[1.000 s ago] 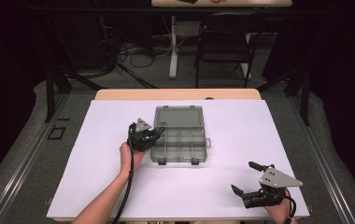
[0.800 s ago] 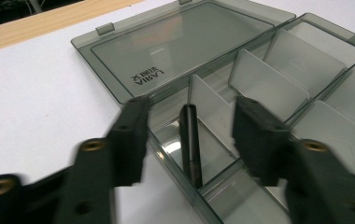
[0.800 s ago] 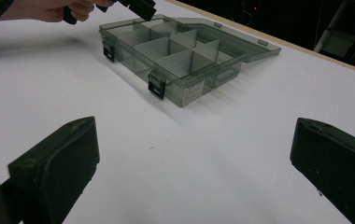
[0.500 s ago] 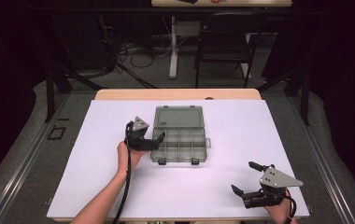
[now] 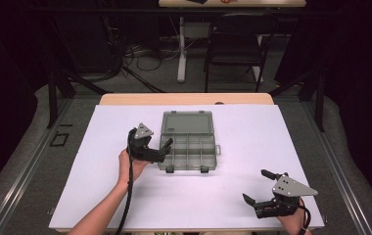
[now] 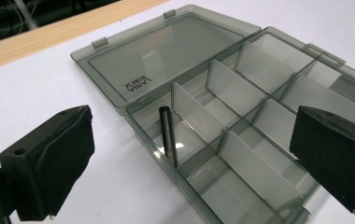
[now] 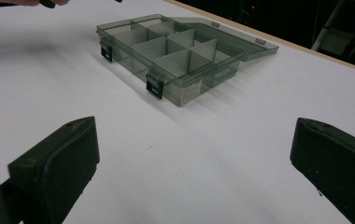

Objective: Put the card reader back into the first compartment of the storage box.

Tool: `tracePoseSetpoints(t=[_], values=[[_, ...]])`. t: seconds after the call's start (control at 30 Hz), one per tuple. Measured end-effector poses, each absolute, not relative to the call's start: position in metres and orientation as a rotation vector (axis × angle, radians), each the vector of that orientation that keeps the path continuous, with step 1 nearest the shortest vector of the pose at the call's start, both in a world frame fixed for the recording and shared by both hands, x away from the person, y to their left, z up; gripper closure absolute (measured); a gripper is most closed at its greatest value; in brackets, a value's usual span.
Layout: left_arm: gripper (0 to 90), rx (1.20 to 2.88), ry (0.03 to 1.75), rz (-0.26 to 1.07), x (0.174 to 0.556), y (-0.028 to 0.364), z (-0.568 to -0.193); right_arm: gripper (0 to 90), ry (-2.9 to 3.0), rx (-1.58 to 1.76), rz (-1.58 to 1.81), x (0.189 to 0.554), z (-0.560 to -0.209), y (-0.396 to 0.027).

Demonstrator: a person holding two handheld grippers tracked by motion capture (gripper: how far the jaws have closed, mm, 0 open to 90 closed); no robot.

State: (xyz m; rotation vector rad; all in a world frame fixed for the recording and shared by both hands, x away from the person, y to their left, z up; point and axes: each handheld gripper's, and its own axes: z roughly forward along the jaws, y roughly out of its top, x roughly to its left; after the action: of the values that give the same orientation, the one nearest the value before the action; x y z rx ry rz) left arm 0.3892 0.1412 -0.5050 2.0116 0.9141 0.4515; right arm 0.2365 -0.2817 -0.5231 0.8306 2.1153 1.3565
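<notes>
The left gripper (image 6: 185,154), its jaws just opened and released, hangs beside the open organizer box (image 5: 189,142), where a dark pin (image 6: 168,135) leans nearly upright in its near-left compartment, while the released right gripper (image 5: 265,196) rests well apart.

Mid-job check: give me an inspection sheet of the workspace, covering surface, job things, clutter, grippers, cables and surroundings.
Surface: white table top on a wooden table.
Job's things: smoky compartment box, lid open flat behind it; a dark pin leans in a corner compartment.
Clutter: nothing seen.
Grippers: left gripper at the box's left edge, jaws just opened, nothing between them; right gripper near the front right corner, open, empty.
Cables: a black cable trails from the left gripper.
Surroundings: chair and floor cables beyond the table.
</notes>
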Motion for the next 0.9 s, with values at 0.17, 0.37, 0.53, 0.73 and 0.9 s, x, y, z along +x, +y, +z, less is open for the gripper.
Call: tracePoseSetpoints(t=[0.17,0.37,0.53,0.73,0.9], values=[[0.1,2.021,0.883,0.456,0.377,0.148,-0.495,1.0,2.111,0.828,1.358,0.235,-0.522,-0.282],[0.0,2.007,0.852,0.467,0.358,0.155,-0.487,1.0,2.112,0.843,1.365,0.235,-0.522,-0.282],[0.0,2.004,0.832,0.476,0.34,0.164,-0.484,1.0,2.112,0.842,1.358,0.235,-0.522,-0.283],[0.0,1.994,0.822,0.497,0.322,0.177,-0.481,1.0,2.115,0.852,1.357,0.235,-0.522,-0.282],[0.0,1.976,0.806,0.535,0.305,0.188,-0.478,1.0,2.12,0.835,1.35,0.234,-0.521,-0.281]])
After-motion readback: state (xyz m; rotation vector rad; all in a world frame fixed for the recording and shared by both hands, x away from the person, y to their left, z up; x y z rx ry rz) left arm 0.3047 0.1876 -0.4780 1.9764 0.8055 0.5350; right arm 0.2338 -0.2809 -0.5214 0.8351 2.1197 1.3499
